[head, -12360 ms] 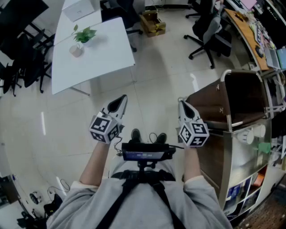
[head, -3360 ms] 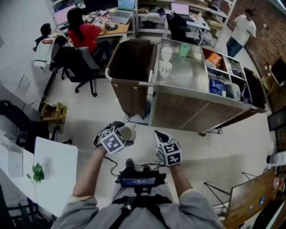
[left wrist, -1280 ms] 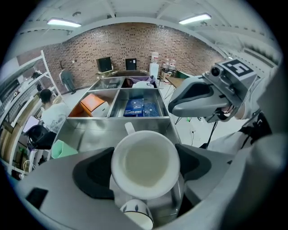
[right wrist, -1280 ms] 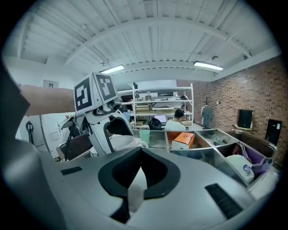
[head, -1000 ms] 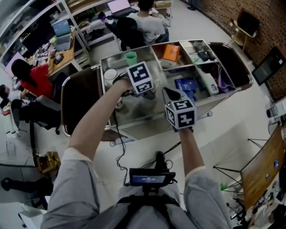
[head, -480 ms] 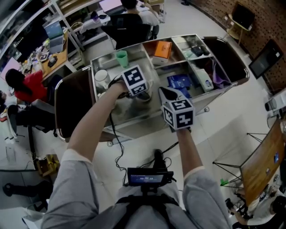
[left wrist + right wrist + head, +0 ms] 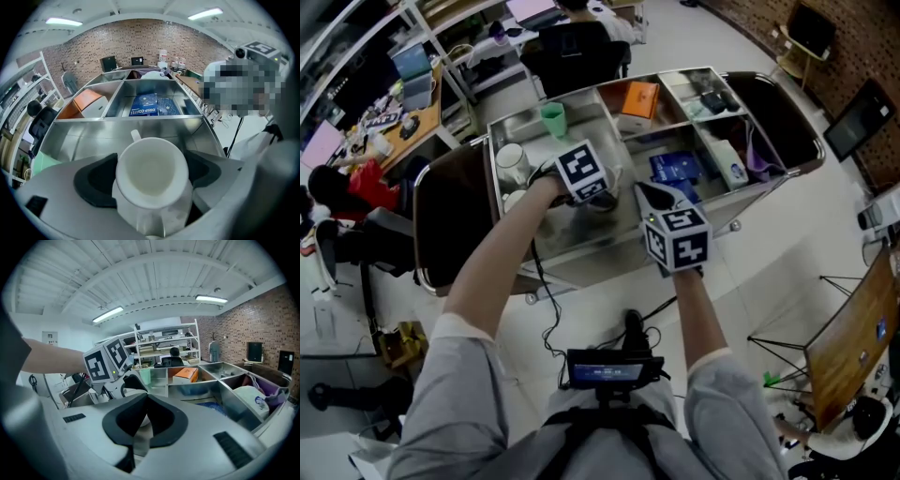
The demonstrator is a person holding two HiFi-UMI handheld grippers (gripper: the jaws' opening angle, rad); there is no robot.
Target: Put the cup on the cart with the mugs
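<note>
Now: cup (image 7: 151, 173) over cart (image 7: 581, 246), placing step in hand

Head view: left gripper (image 7: 602, 199) reaches over the cart's steel surface, mugs (image 7: 512, 165) near; right gripper (image 7: 649, 193) hangs beside it.
Left gripper view: jaws clamp the white cup, upright, above an open bay.
Right gripper view: jaws together at the tips, empty.
Next, likely: lower the cup beside the mugs, then release.

- White cup (image 7: 152, 173), empty, mouth up, handle pointing away, clamped between the left gripper's (image 7: 149, 185) jaws over the cart's steel tray.
- Steel cart (image 7: 581, 246), split into open compartments.
- White mugs (image 7: 512, 165), upright, at its left end.
</note>
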